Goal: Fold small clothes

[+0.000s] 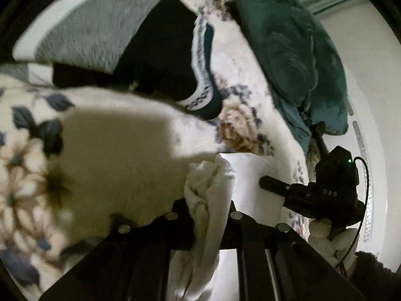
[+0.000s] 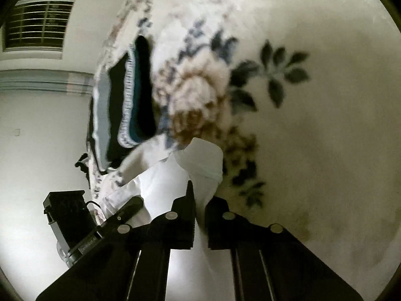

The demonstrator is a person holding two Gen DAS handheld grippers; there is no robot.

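Note:
A small white garment [image 1: 213, 175] hangs between both grippers over a floral blanket [image 1: 120, 155]. In the left wrist view my left gripper [image 1: 208, 205] is shut on a bunched corner of it, and the cloth trails down between the fingers. My right gripper [image 1: 295, 190] shows at the right, held by a gloved hand [image 1: 323, 240]. In the right wrist view my right gripper [image 2: 201, 195] is shut on another edge of the white garment [image 2: 200, 160], with the cloth pinched between its fingers. The left gripper [image 2: 125, 210] lies to its left, across the stretched cloth.
Folded clothes are stacked farther back on the blanket: a grey piece [image 1: 95, 25] over a black garment with a navy and white band [image 1: 203, 75]. A teal bundle [image 1: 288, 50] lies at the blanket's right edge. A window [image 2: 37, 22] is on the far wall.

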